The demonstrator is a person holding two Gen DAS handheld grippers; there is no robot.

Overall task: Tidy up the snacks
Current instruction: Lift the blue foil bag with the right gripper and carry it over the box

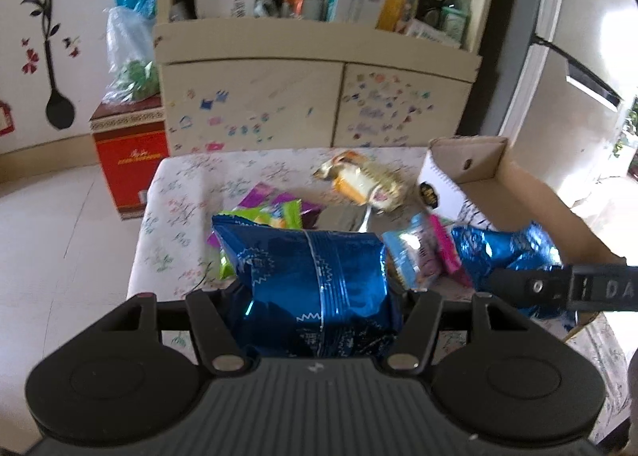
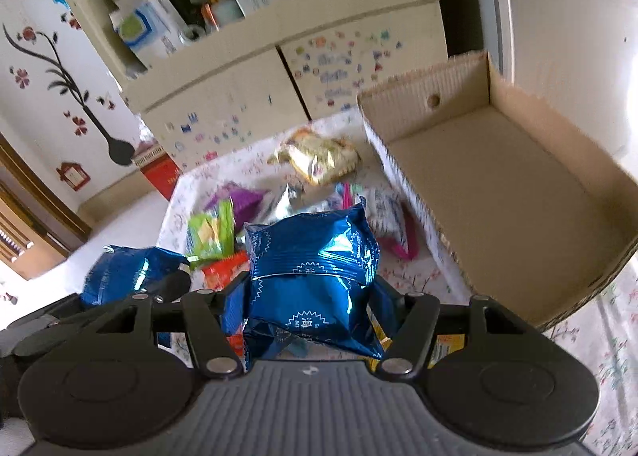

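A blue foil snack bag (image 1: 303, 256) is pinched between the fingers of my left gripper (image 1: 317, 296), which is shut on it above the floral-cloth table (image 1: 179, 193). My right gripper (image 2: 309, 292) is shut on a second blue foil bag (image 2: 319, 240), which hangs above the pile. In the left wrist view that second bag (image 1: 502, 252) shows at the right. An empty, open cardboard box (image 2: 498, 177) stands on the table's right side. Loose packets lie between: a gold one (image 2: 319, 157), green ones (image 2: 211, 232), a purple one (image 2: 239, 197) and a pink-edged one (image 2: 394, 228).
A cream cabinet (image 1: 255, 97) with a crowded shelf stands just behind the table. A red box (image 1: 131, 165) with a plastic bag on top sits on the floor at the left. The table's left edge drops to pale floor (image 1: 60, 236).
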